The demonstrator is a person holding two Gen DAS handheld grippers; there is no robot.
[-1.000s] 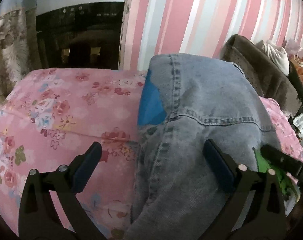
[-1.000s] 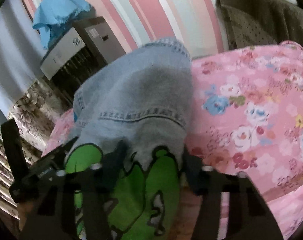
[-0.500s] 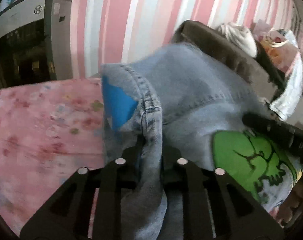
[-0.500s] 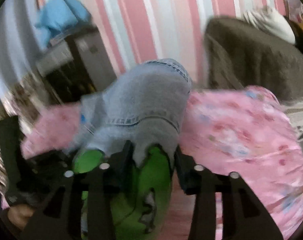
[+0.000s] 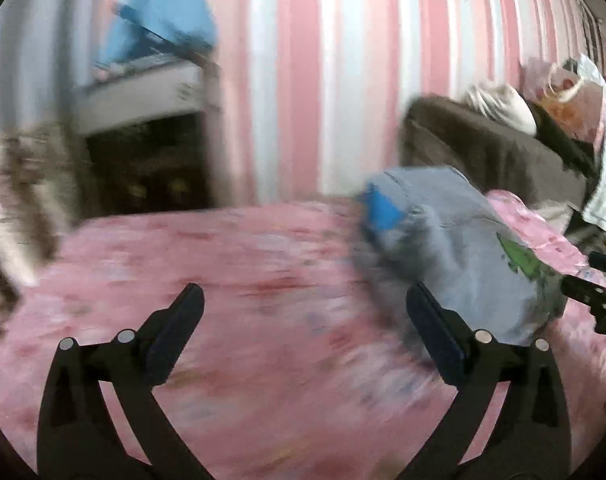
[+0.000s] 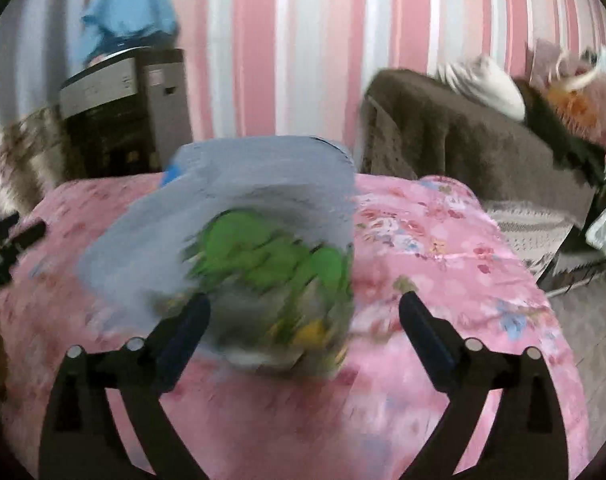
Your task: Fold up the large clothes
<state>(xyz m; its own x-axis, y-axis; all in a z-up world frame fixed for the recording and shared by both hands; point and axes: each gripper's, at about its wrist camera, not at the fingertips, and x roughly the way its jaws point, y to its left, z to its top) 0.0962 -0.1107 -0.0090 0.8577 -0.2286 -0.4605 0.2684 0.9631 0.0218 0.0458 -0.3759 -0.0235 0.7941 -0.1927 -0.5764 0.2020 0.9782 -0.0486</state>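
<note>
A folded grey-blue denim garment (image 5: 455, 248) with a green print lies on the pink floral bed; it also shows in the right wrist view (image 6: 239, 216), blurred by motion. My left gripper (image 5: 303, 308) is open and empty, to the left of the garment, its right finger near the garment's edge. My right gripper (image 6: 303, 312) is open and empty just in front of the garment's green print (image 6: 271, 256). The right gripper's tip shows at the left wrist view's right edge (image 5: 595, 296).
The pink floral bedcover (image 5: 223, 280) fills the foreground in both views. A brown covered chair (image 6: 463, 136) with clothes piled on it stands at the back right. A grey appliance (image 6: 123, 120) with a blue cloth on top stands at the back left by the striped wall.
Both grippers were shut on the garment half a second ago; both have opened, let it go and pulled back. The garment now lies folded over on the bed.
</note>
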